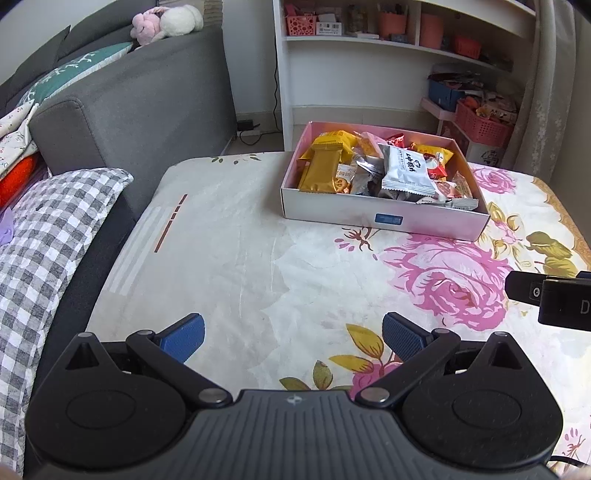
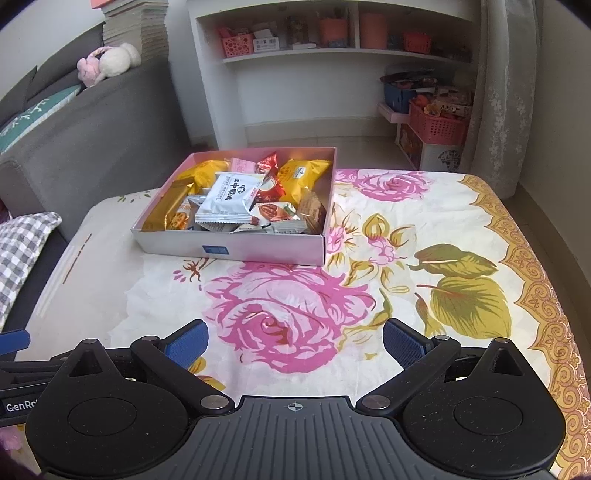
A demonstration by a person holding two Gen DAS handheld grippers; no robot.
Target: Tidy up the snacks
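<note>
Both the left gripper [image 1: 293, 338] and the right gripper [image 2: 295, 341] hang over the flowered cloth [image 2: 461, 236] with fingers spread wide and nothing in them, well short of the box [image 2: 236, 248]. The snacks [image 2: 231, 197] lie heaped inside it; I'd worry a careless reach shoves the light box or tips a wrapper off.

To my left sits a grey sofa [image 1: 147, 99] with a plush toy [image 1: 166, 22] on top; ahead, white shelves [image 2: 295, 55] hold pink baskets [image 2: 437, 125].
</note>
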